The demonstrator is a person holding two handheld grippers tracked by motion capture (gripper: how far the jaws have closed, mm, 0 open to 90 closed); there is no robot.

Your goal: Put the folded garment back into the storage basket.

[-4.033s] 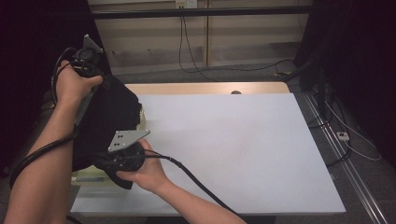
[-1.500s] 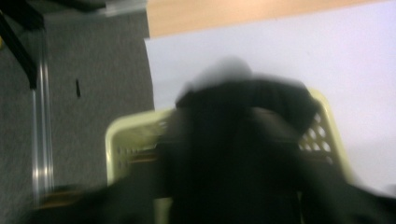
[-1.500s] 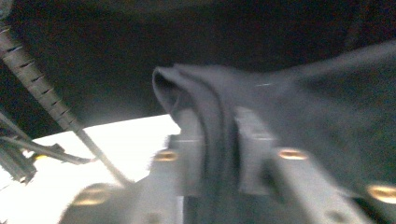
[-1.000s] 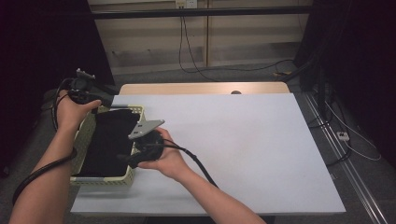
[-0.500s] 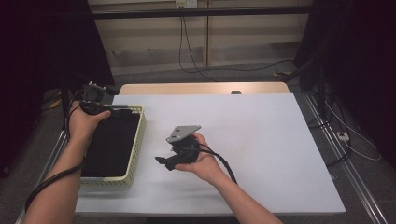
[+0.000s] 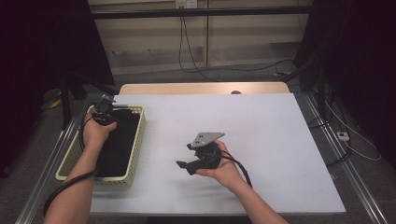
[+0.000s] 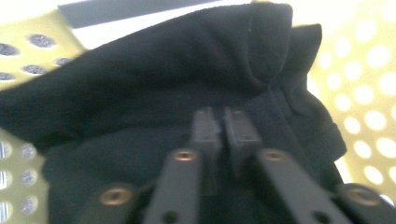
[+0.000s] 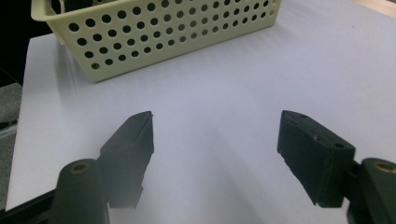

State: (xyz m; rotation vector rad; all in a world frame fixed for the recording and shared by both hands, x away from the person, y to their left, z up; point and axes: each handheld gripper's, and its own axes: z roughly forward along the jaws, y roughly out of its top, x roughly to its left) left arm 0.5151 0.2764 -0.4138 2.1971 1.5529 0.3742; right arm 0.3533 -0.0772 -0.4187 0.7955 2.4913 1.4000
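Observation:
A black cloth [image 6: 116, 144] lies flat inside the pale yellow perforated basket [image 6: 139, 135] at the table's left edge. My left gripper [image 6: 103, 111] is at the basket's far end, just above the cloth. In the left gripper view its jaws [image 7: 220, 114] have just been closing and now stand together, shut, with the folded black cloth [image 7: 140, 84] right beyond the tips and nothing seen pinched between them. My right gripper [image 6: 184, 164] is held low over the white tabletop, right of the basket. Its jaws [image 8: 217, 140] stand wide open and empty, facing the basket [image 8: 163, 32].
The white tabletop [image 6: 261, 126] stretches to the right of the basket, with a wooden strip [image 6: 201, 88] along its far edge. The yellow basket wall [image 7: 369, 70] closes in around the cloth. Metal rails run along both sides of the table.
The right gripper has moved right, away from the basket and lower over the table. The left gripper has sunk to the basket's far end and its jaws have closed; the cloth lies in the basket.

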